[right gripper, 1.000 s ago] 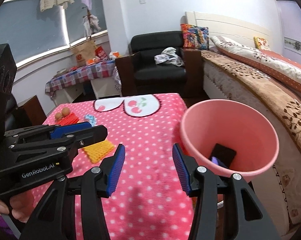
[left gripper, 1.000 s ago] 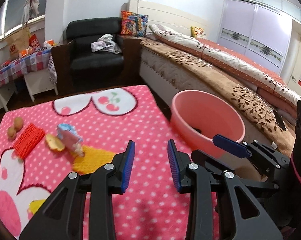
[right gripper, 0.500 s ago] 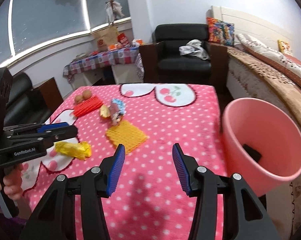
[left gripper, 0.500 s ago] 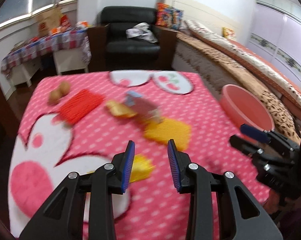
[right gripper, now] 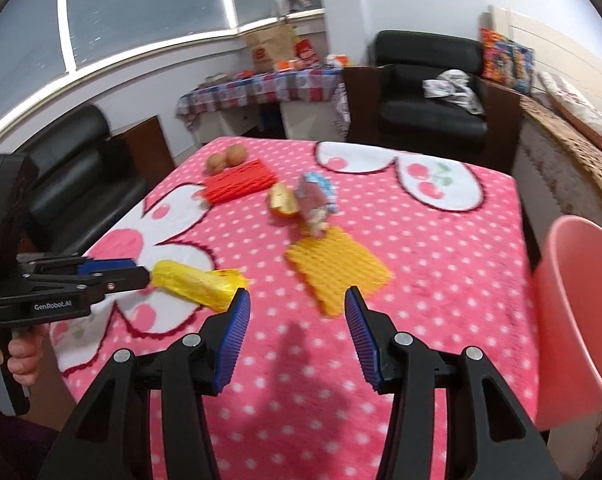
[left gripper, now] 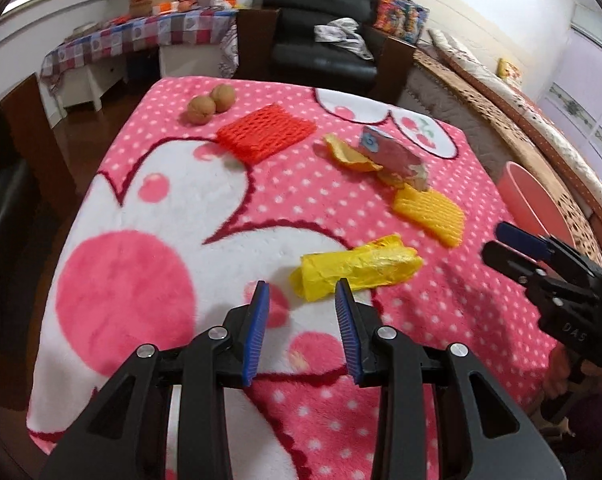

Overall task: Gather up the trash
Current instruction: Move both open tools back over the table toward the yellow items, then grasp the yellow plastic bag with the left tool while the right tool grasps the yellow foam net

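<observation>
Where bucket was, yellow wrapper (left gripper: 355,266).

"GenRobot.AI" on left claw (right gripper: 141,276) body

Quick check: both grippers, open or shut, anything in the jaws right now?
Left gripper: open, holding nothing; the yellow wrapper lies just ahead on the blanket.
Right gripper: open, holding nothing, above the pink blanket.
</observation>
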